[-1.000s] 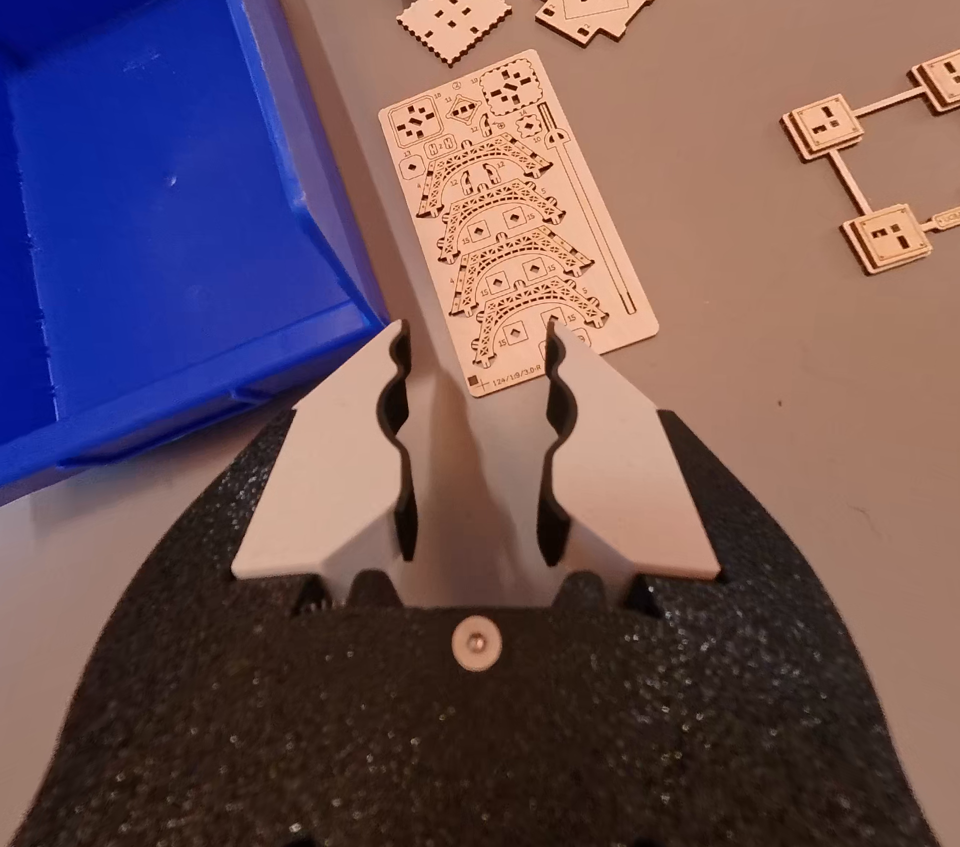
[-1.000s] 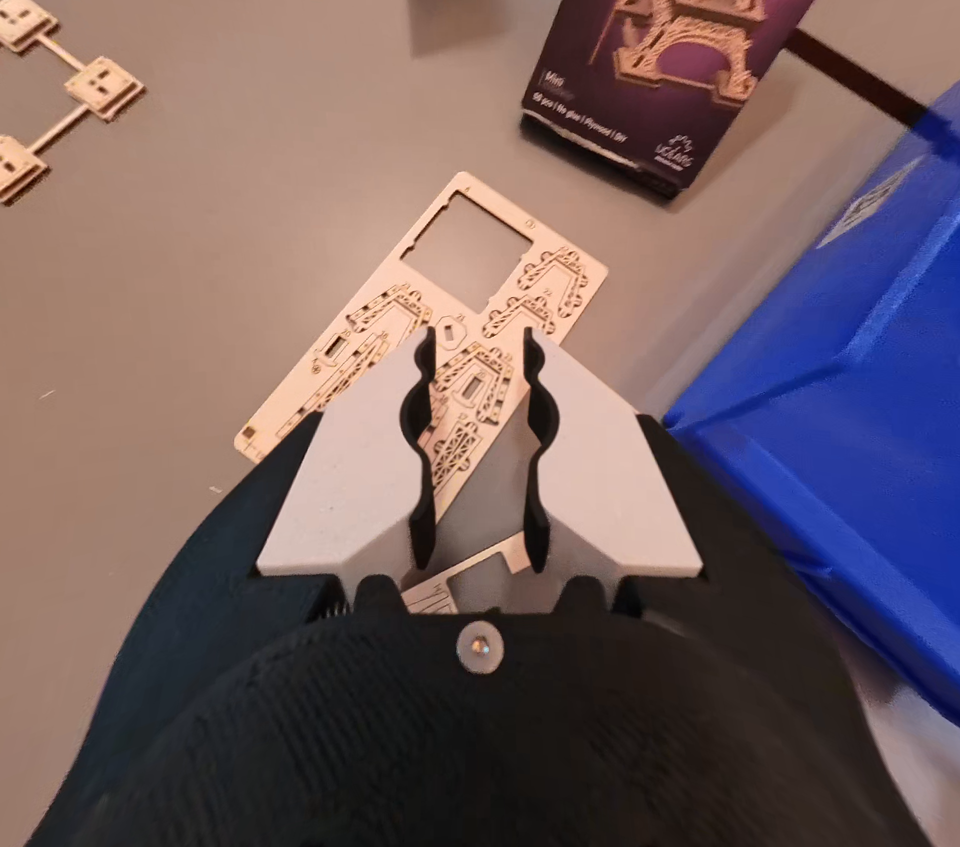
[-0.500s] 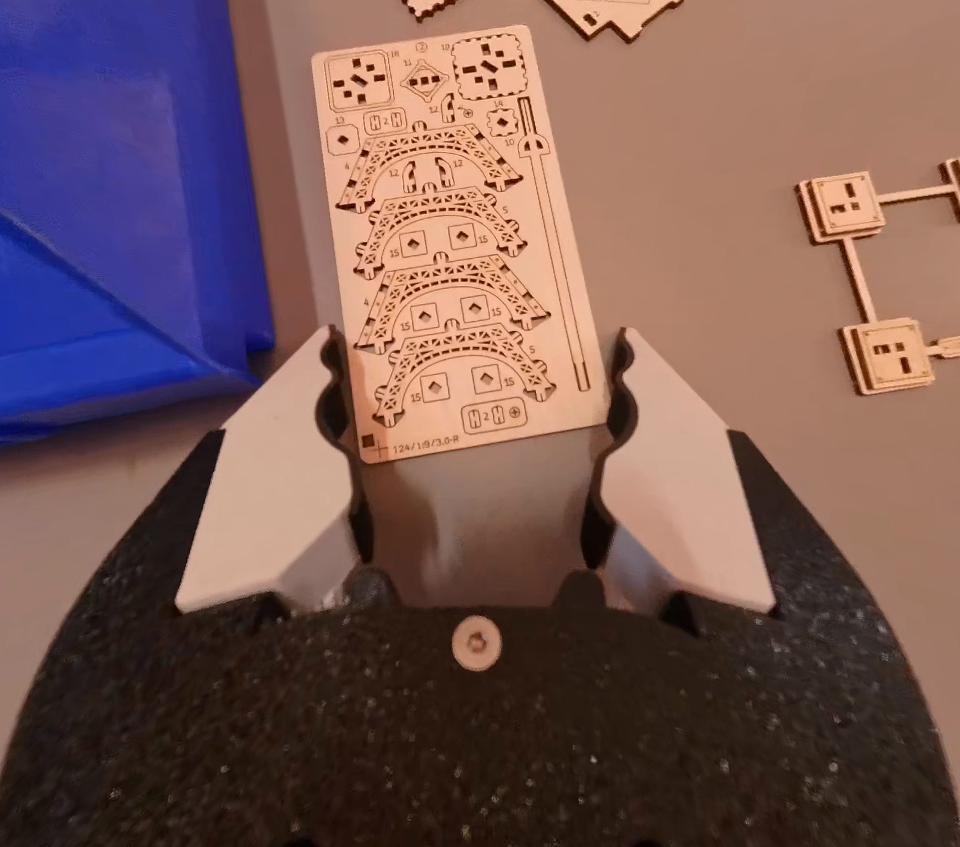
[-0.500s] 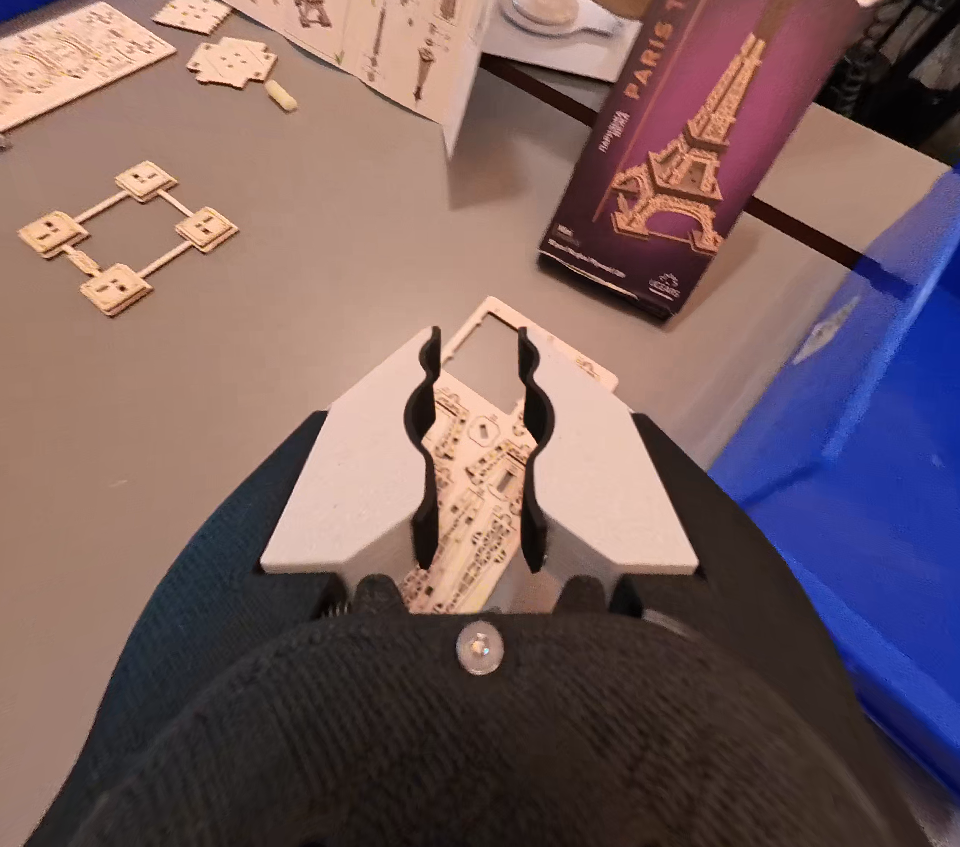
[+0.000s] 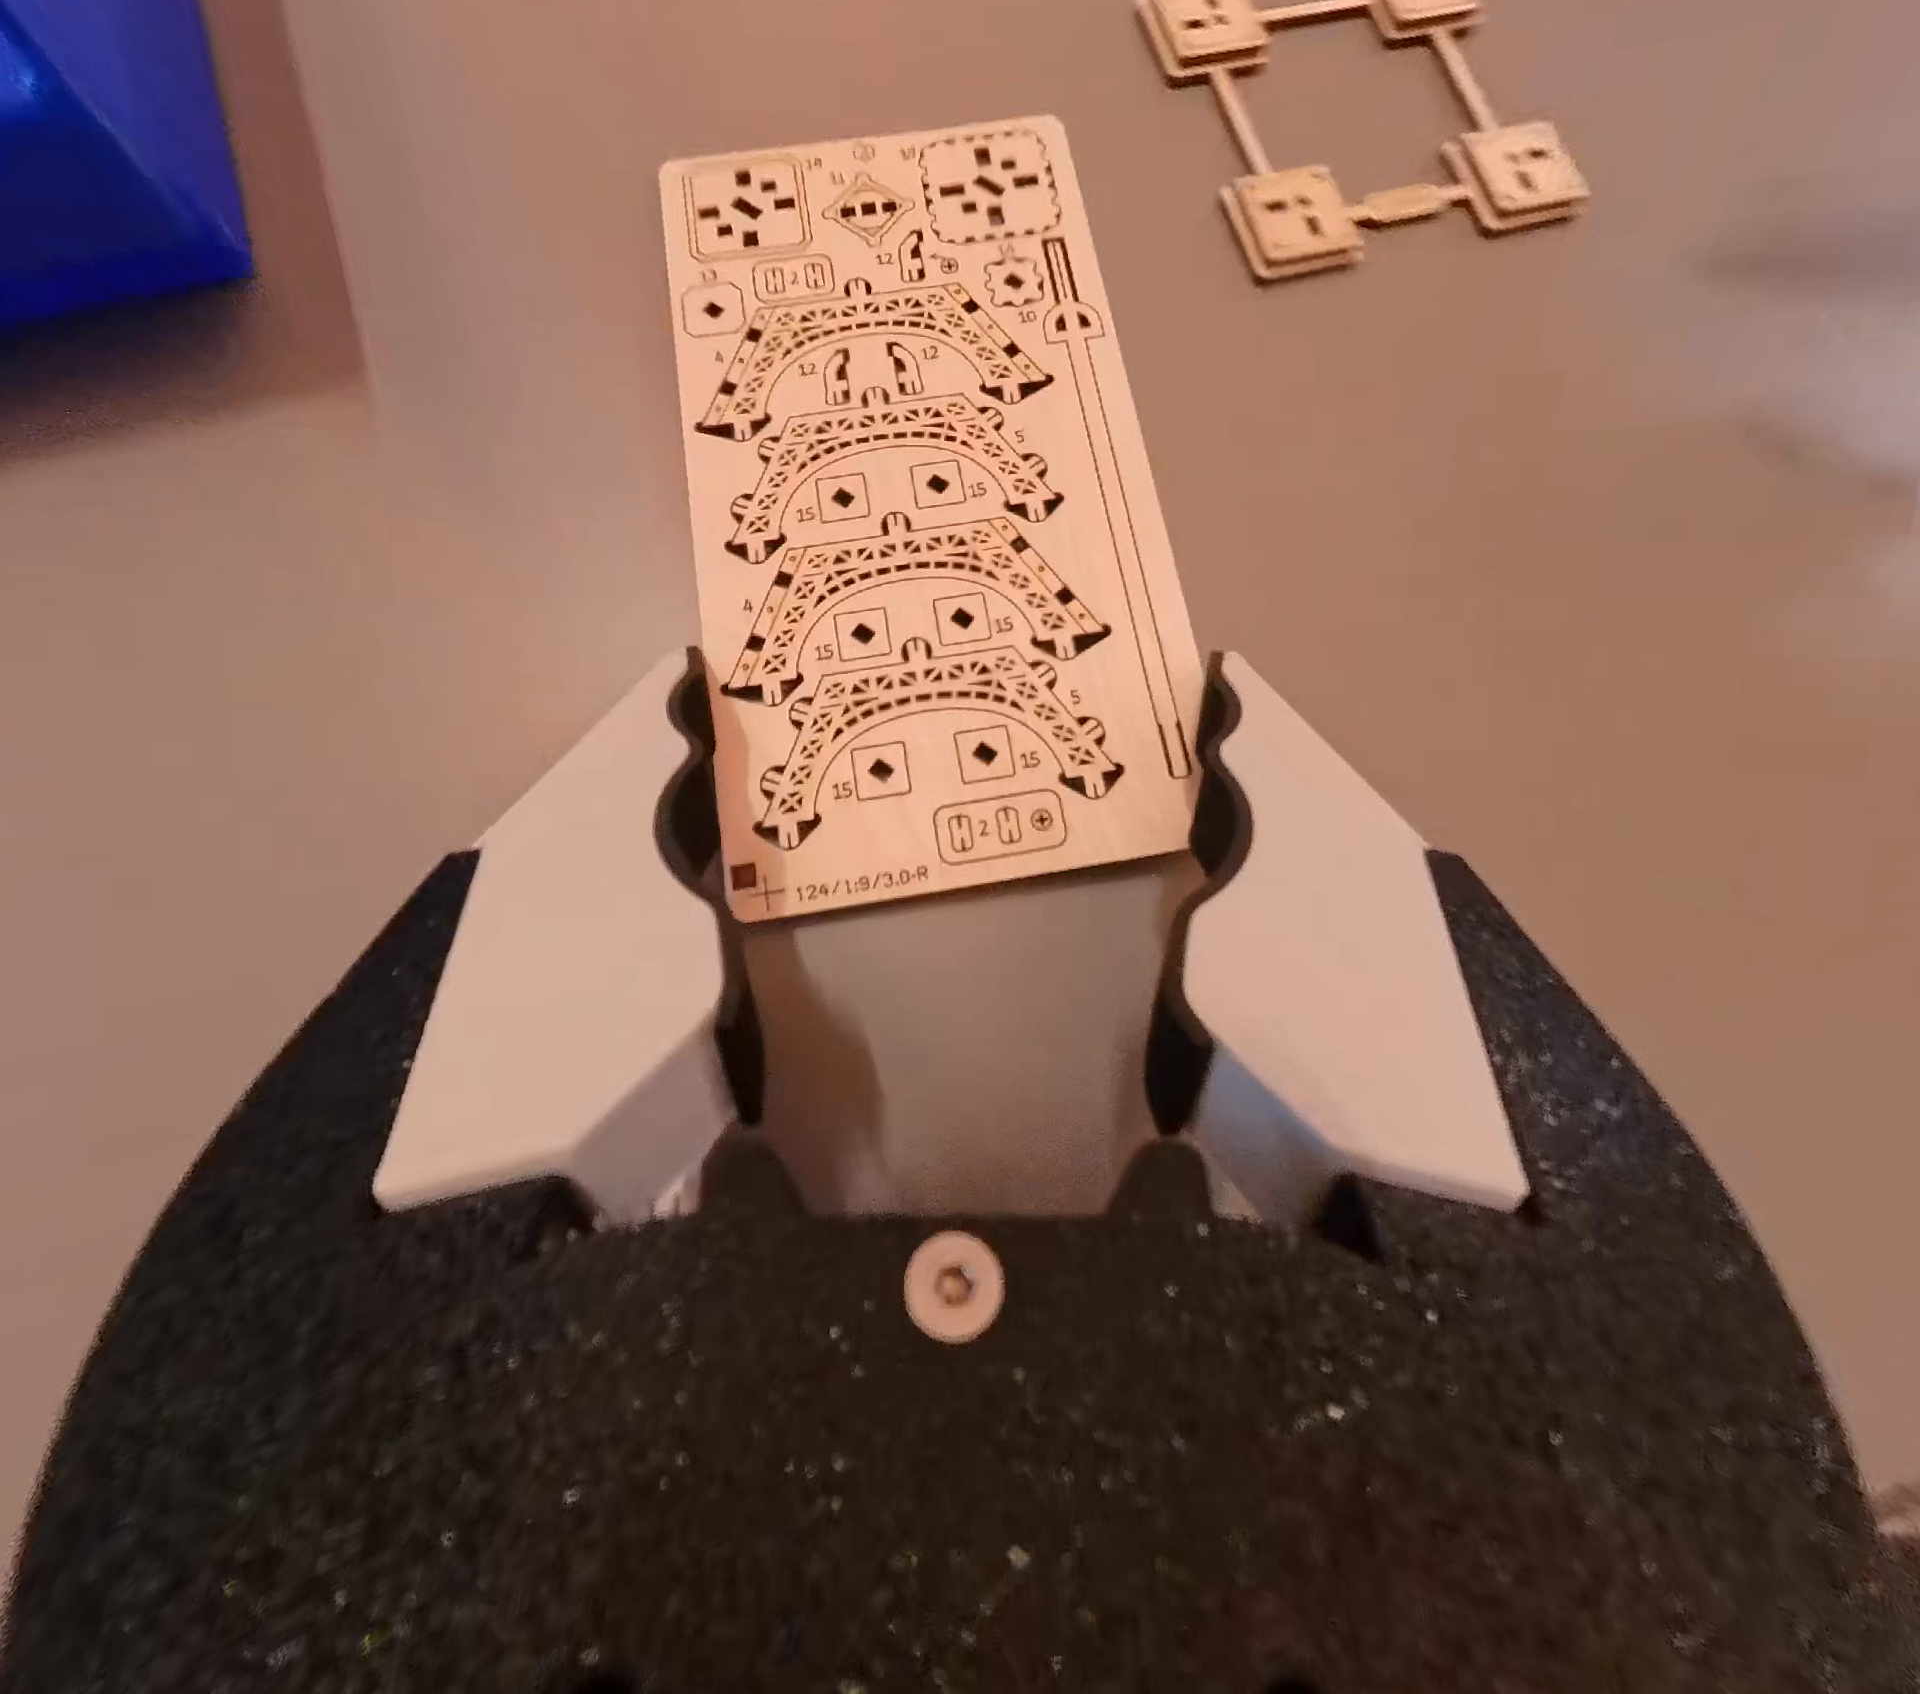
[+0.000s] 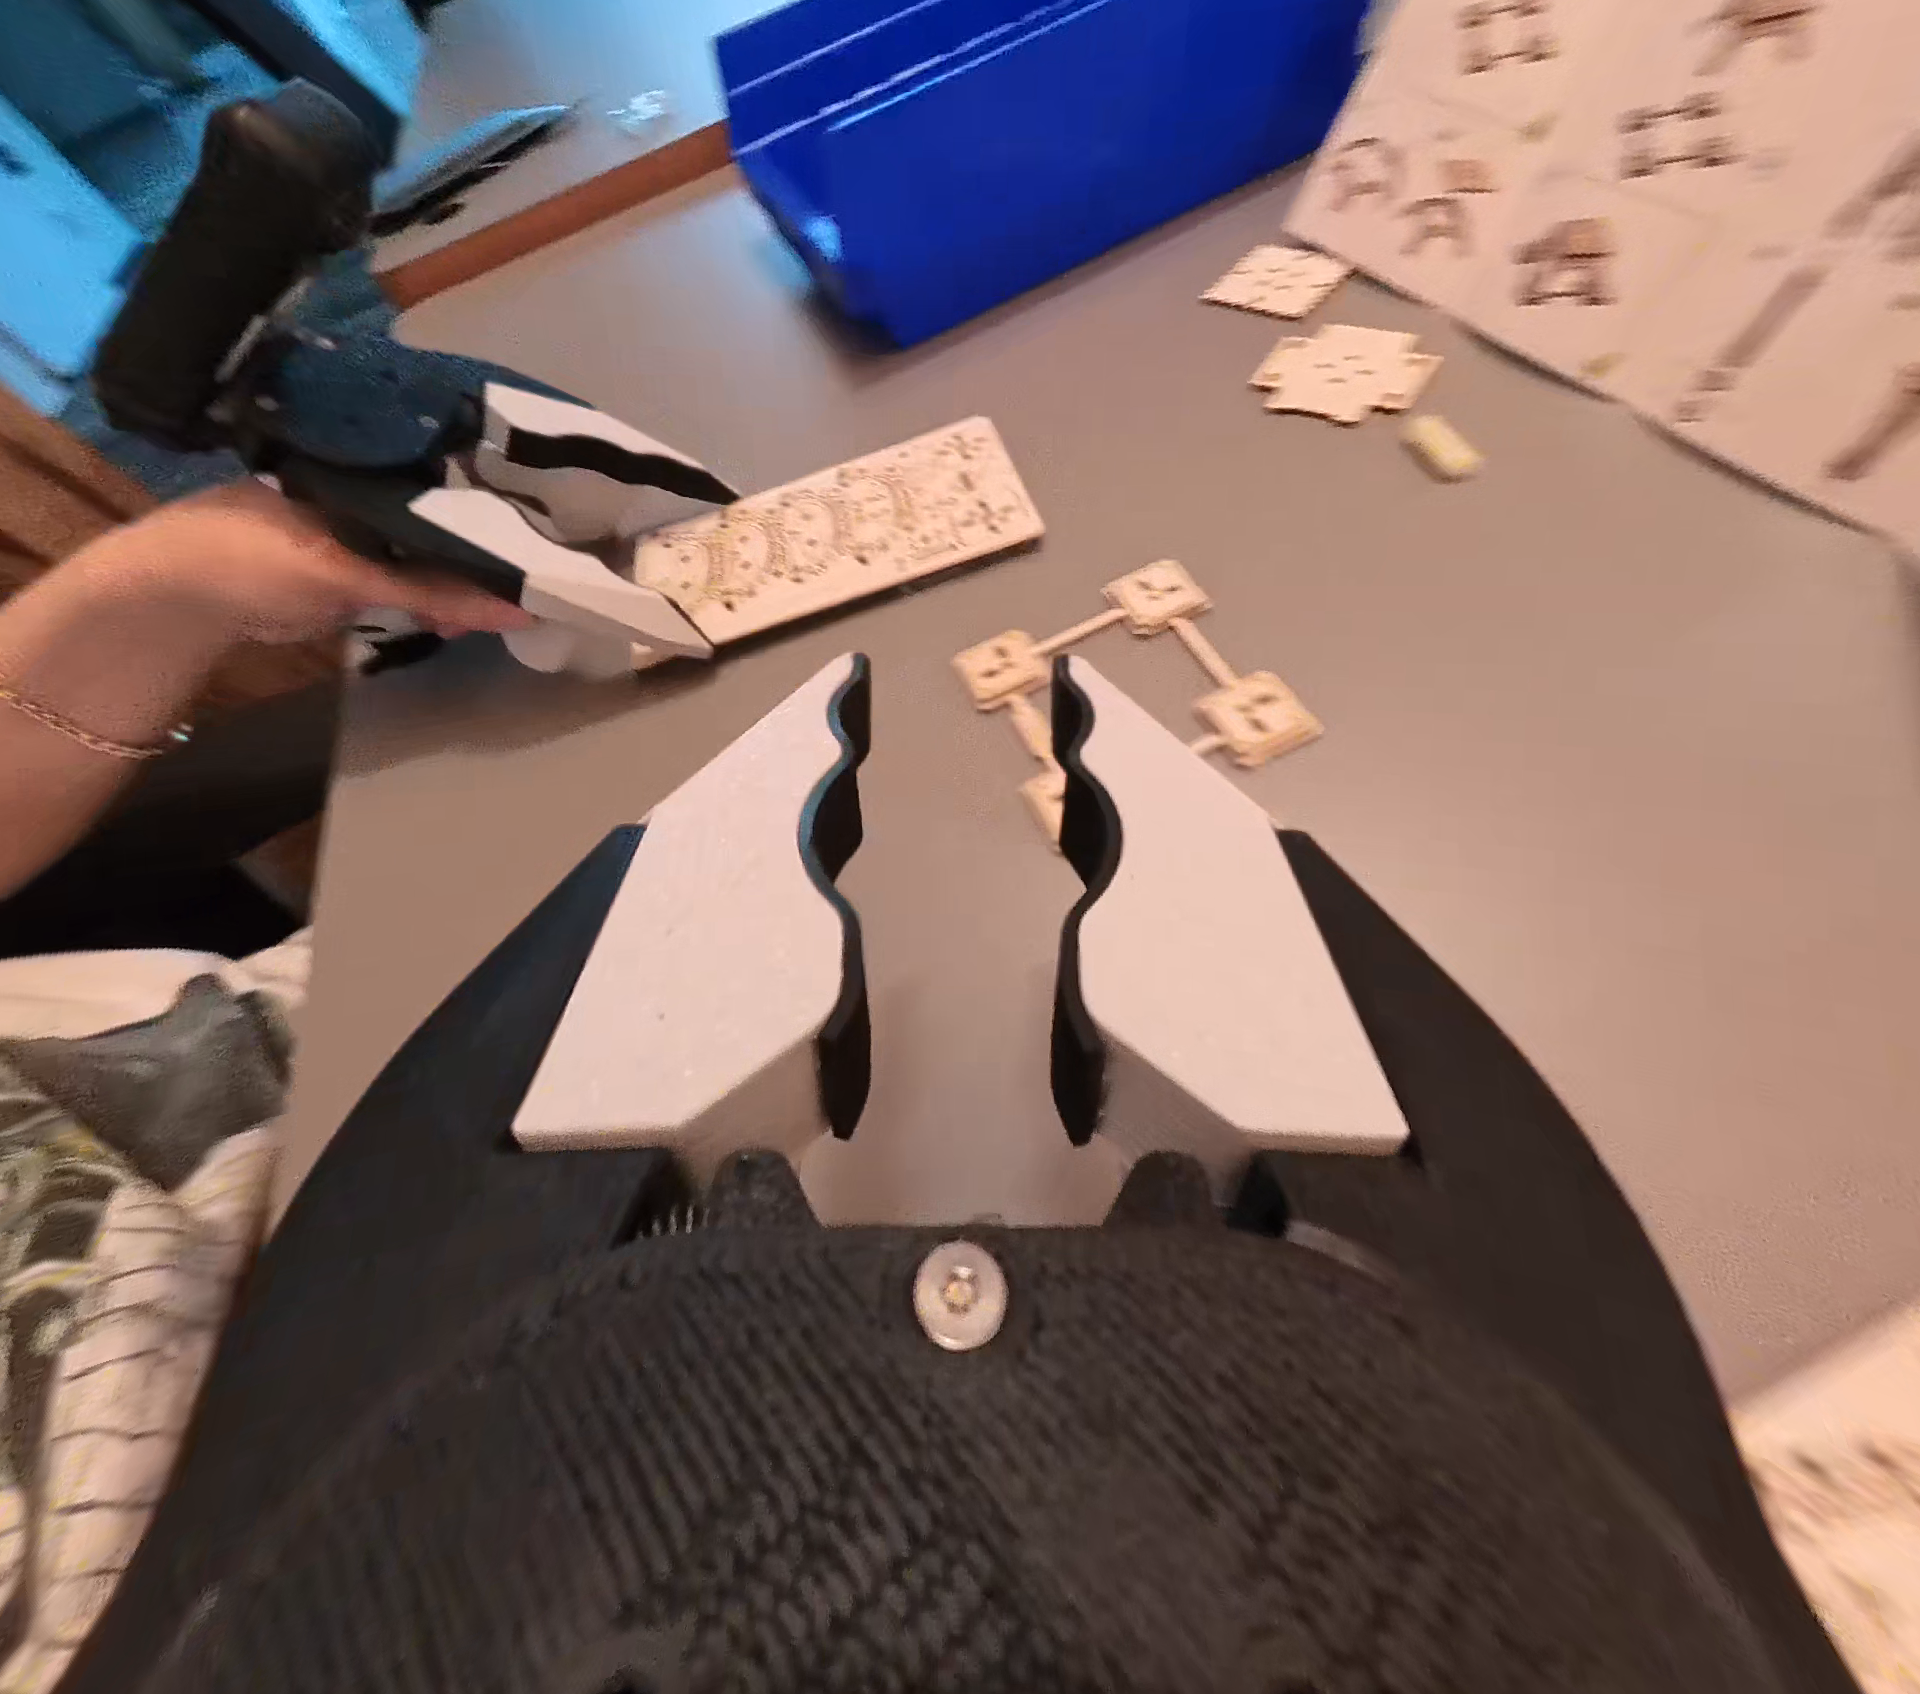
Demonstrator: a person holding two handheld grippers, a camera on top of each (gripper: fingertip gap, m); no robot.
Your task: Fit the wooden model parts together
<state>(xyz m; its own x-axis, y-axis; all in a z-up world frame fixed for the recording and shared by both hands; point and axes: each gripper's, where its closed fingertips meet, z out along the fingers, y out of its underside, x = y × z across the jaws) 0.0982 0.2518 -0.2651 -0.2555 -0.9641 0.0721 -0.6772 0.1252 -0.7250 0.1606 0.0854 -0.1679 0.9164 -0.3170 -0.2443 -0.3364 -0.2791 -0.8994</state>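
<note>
Fingers of the left gripper sit spread wide w/ the near end of the wooden sheet between them; each inner pad lies right at a long edge of the sheet, but can't tell if they actually press it. Sheet lies on the grey surface, laser-cut w/ arch-shaped tower parts and small squares, short printed end nearest the gripper. In the right wrist view the same left gripper shows farther off, a hand on it, its tips at the sheet's near end.

Right gripper hovers above the surface w/ fingers apart, nothing between them. Just past its tips lies a square frame of four small wooden pads joined by thin bars, flat on the surface, near the sheet but apart from it; the left wrist view has that frame up and to the right of the sheet.

Farther back: two loose flat wooden pieces, a small pale stub beside them, a blue bin, and a printed instruction sheet propped at right. Blue bin edge also shows at left in the left wrist view.
</note>
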